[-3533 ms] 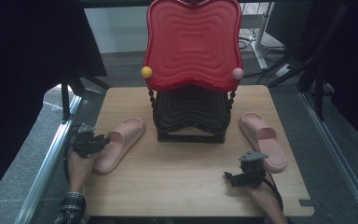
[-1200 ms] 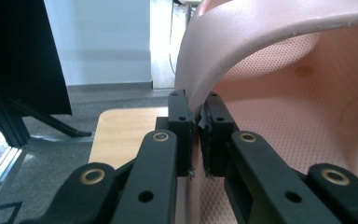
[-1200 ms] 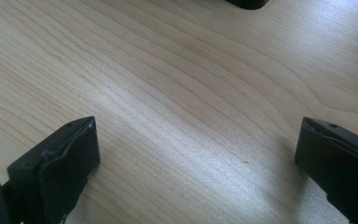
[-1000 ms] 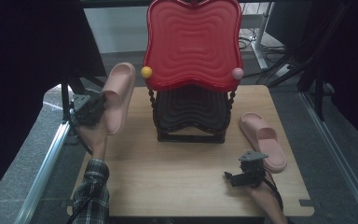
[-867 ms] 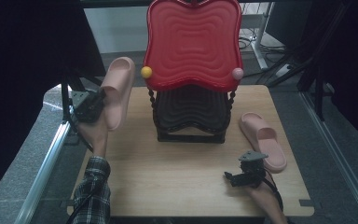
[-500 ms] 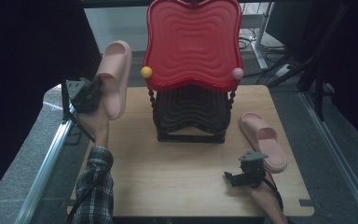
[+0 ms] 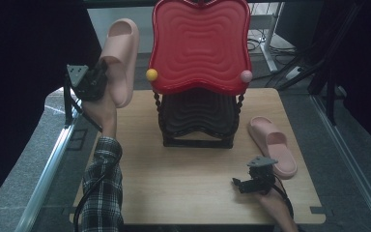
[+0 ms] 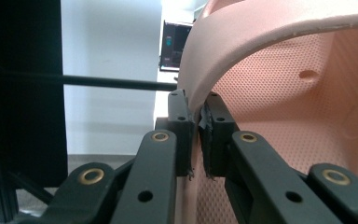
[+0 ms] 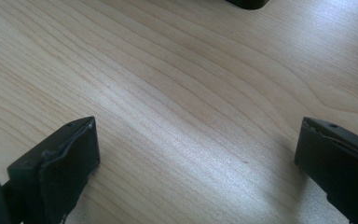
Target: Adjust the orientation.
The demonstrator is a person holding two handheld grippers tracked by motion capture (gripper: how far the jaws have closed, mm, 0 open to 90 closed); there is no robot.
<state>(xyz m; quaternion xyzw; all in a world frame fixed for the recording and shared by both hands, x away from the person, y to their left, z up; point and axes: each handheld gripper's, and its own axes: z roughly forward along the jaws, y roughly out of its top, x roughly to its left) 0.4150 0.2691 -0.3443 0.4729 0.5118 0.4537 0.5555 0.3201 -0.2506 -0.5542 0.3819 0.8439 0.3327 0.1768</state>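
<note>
The left gripper (image 7: 98, 79) pinches the slipper (image 7: 121, 60) by its thin strap edge, high beside the red rack (image 7: 199, 46); it could swing or slip free. The right gripper (image 7: 251, 182) rests wide open, empty, on the table (image 7: 183, 188).

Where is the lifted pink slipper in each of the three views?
High view: the lifted pink slipper is upper left, raised beside the red rack.
Left gripper view: its strap edge is clamped between the jaws.
Right gripper view: not in it.
Shared landmark: the left gripper.
</note>
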